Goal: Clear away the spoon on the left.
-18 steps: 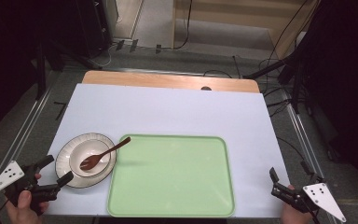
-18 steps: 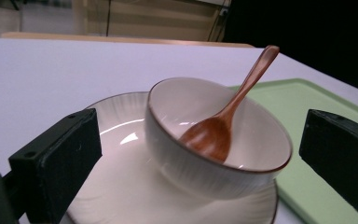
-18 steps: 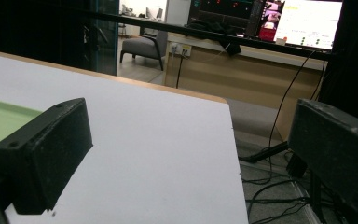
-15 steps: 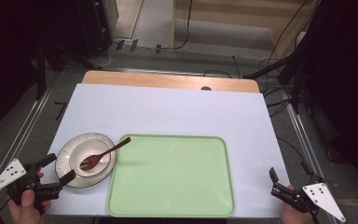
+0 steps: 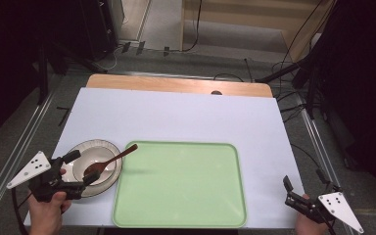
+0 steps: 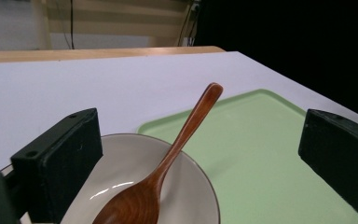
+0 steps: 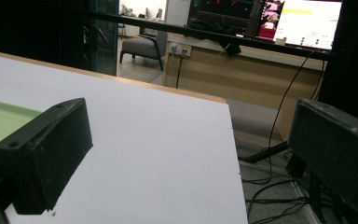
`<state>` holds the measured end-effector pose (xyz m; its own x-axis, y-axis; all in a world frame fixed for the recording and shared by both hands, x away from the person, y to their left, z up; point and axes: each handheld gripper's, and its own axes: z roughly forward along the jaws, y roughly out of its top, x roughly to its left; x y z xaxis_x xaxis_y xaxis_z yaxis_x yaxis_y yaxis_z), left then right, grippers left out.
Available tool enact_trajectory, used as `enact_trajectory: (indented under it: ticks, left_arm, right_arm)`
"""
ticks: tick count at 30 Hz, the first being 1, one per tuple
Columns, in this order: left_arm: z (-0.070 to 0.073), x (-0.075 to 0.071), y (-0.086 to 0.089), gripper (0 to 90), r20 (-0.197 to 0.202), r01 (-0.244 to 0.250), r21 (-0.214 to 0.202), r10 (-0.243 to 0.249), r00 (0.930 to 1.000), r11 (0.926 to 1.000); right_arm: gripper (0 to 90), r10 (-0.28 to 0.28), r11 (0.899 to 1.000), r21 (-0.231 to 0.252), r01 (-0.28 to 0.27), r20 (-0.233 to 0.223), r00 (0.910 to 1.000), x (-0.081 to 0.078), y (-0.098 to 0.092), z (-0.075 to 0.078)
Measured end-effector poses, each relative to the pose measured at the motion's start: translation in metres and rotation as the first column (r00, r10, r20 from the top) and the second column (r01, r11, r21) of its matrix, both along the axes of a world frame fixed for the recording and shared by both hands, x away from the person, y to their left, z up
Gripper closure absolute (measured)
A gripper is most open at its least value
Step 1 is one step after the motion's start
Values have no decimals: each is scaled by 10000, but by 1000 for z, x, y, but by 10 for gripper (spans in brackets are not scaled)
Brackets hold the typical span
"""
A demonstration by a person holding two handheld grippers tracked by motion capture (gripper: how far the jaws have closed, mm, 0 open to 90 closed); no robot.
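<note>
A white bowl (image 5: 81,169) with a dark rim sits at the table's front left, just left of a light green tray (image 5: 181,183). A brown wooden spoon (image 5: 108,161) lies in the bowl, its handle reaching out over the tray's edge. My left gripper (image 5: 82,168) is open, its jaws over the bowl's left side and astride the spoon's bowl end. In the left gripper view the spoon (image 6: 168,163) rises between the jaws above the bowl (image 6: 186,186), with the tray (image 6: 261,154) beyond. My right gripper (image 5: 288,191) is open at the front right corner, holding nothing.
A white sheet (image 5: 176,117) covers the table, with a wooden strip (image 5: 176,85) at the far edge. Cables trail on the floor to the right (image 5: 293,98). The right gripper view shows the sheet's right edge (image 7: 235,154) and a desk with screens beyond.
My left gripper has moved forward and right, from beside the bowl's front left rim to over the bowl around the spoon. The right gripper has stayed put.
</note>
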<state>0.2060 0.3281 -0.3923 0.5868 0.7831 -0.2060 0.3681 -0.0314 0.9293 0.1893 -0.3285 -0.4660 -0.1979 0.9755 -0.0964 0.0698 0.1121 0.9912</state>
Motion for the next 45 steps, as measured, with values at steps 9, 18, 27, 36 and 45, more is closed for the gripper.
enact_trajectory:
  ticks: [9, 18, 27, 36, 45]
  left_arm:
    - [5, 23, -31, 158, -872, 131, 630, -76, 9962, 9979]
    - [-2, 52, -53, 360, -2101, 336, 1390, -36, 9777, 9897]
    - [-2, 73, -66, 492, -3384, 253, 2650, 685, 9385, 9639]
    - [-4, 82, -69, 633, -3873, 504, 3165, 805, 9184, 9473]
    - [1, 86, -70, 772, -3654, 780, 3735, 693, 9283, 9243]
  right_arm:
    - [0, 18, 10000, 2, -18, 3, 10000, 0, 0, 0]
    - [0, 11, 10000, 20, -11, -12, 10000, 0, -1, 0]
    - [0, 31, 10000, 39, -31, 24, 10000, 0, -1, 0]
    - [0, 33, 10000, 34, -33, 0, 10000, 0, -1, 0]
    - [0, 25, 10000, 37, -25, -9, 10000, 0, -1, 0]
